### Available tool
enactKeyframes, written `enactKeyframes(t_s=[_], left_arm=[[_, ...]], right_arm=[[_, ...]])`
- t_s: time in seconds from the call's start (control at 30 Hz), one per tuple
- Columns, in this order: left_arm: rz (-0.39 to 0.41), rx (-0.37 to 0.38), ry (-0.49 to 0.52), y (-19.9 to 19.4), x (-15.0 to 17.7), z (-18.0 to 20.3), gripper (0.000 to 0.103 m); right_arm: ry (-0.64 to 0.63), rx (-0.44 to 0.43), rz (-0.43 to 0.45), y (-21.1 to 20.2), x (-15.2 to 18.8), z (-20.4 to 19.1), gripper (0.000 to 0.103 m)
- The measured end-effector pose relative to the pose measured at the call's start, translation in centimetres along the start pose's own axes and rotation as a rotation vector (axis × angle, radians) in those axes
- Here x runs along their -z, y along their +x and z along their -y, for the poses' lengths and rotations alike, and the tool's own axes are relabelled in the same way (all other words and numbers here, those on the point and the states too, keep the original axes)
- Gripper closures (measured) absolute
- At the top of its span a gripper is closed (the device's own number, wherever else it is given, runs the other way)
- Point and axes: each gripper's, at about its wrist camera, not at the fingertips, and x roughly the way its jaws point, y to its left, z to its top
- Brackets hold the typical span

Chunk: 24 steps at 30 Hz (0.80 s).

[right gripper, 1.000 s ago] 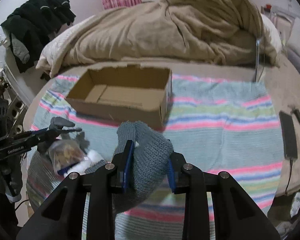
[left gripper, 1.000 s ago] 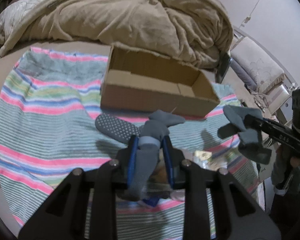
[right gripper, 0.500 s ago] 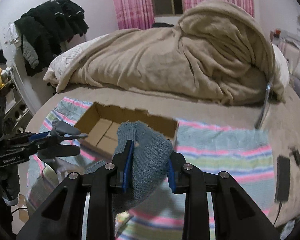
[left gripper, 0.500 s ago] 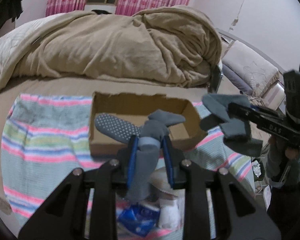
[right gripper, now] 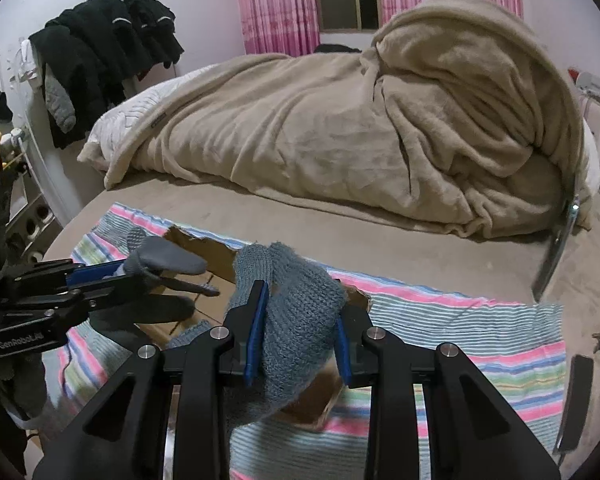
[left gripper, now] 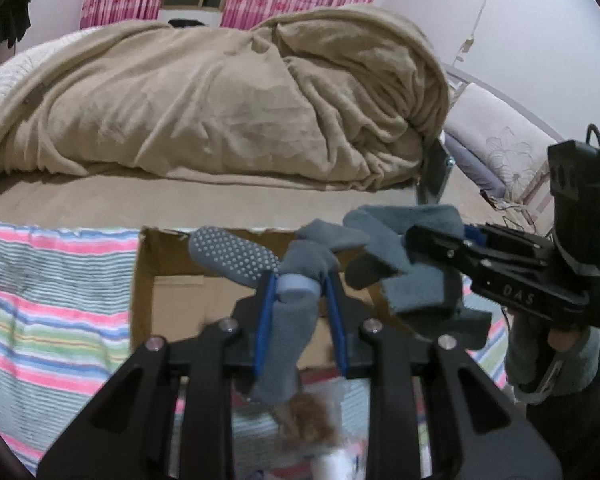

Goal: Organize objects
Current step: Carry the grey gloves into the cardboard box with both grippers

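Observation:
My left gripper (left gripper: 300,292) is shut on a grey sock with grip dots (left gripper: 236,258) and holds it above the open cardboard box (left gripper: 180,300). My right gripper (right gripper: 298,320) is shut on a blue-grey knitted sock (right gripper: 304,320), also held over the box (right gripper: 216,254). In the left wrist view the right gripper (left gripper: 420,248) comes in from the right with its sock (left gripper: 416,276) hanging. In the right wrist view the left gripper (right gripper: 116,270) comes in from the left with its grey sock (right gripper: 168,262).
The box stands on a striped towel (left gripper: 40,292) on a bed. A heaped beige blanket (left gripper: 220,100) lies behind. Small packets (left gripper: 312,420) lie on the towel below my left gripper. A dark phone (right gripper: 574,396) lies at the bed's right edge. Dark clothes (right gripper: 108,48) hang at left.
Both grippers have moved forward and up with their socks, from in front of the box to over it, and have come closer together.

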Motion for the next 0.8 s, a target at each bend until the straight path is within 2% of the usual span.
enactKeyframes(t_s=[0.33, 0.73, 0.8], left_arm=[[-0.105, 0.006, -0.044, 6.6, 1.1, -0.1, 0.077], [-0.195, 0.026, -0.052, 9.0, 2.9, 1.2, 0.072], [-0.201, 0.022, -0.062, 8.9, 2.8, 1.1, 0.069]], right_arm=[[-0.026, 0.019, -0.049, 4.9, 1.3, 0.4, 0.072], [-0.057, 0.089, -0.070, 7.3, 3.0, 1.4, 0.071], [-0.053, 0.074, -0.072, 7.1, 2.9, 1.3, 0.066]])
